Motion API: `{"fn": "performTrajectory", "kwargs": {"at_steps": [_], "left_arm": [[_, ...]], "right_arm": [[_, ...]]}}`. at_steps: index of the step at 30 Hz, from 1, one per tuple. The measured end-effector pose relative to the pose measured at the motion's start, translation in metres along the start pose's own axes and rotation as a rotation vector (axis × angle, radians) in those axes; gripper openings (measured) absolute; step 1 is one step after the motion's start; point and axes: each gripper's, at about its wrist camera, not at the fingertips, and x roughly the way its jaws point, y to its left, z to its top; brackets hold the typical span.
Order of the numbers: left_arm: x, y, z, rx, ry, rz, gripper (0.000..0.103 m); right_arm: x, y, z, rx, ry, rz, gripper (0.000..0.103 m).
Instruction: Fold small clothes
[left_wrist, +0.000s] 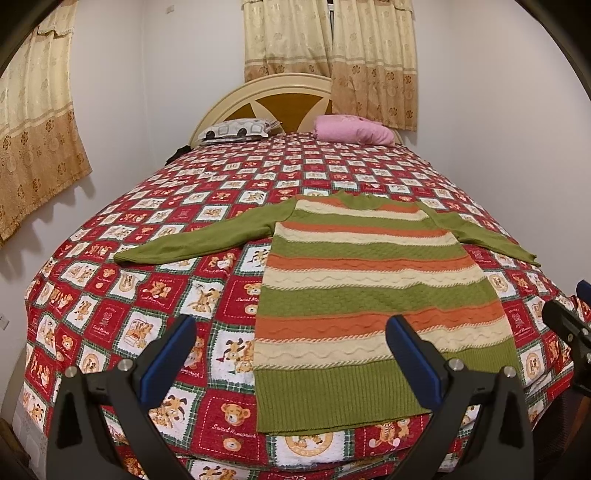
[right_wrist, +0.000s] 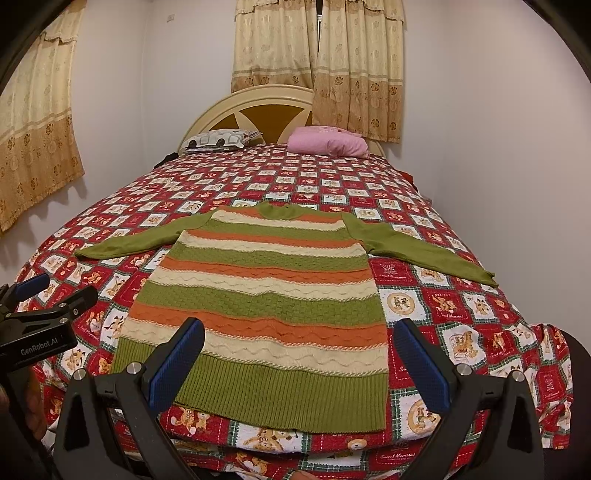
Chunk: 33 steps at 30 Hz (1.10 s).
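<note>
Striped knit sweater (left_wrist: 369, 295) lies flat on the bed (left_wrist: 147, 295), spread out, both green sleeves out to the sides, ribbed green hem nearest the cameras. Bed has a red patchwork teddy-bear quilt. Left hand-held gripper (left_wrist: 291, 354) hovers over the hem's left corner, fingers spread wide, holding nothing. Right hand-held gripper (right_wrist: 299, 354) hovers over the hem's right part, fingers also spread wide, holding nothing. Grey patterned pillow (left_wrist: 236, 130) and pink pillow (left_wrist: 352, 129) sit by the headboard (left_wrist: 273, 99), well apart from the sweater.
</note>
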Motion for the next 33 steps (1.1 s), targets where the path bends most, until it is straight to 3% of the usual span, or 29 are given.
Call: {"fn": "performTrajectory", "kwargs": {"at_steps": [33], "left_arm": [[0.0056,0.0064,-0.0010,-0.010,0.003,0.009,0.103]], "right_arm": [[0.0055,-0.0007,-0.0026,0.002,0.018,-0.010,0.102]]}}
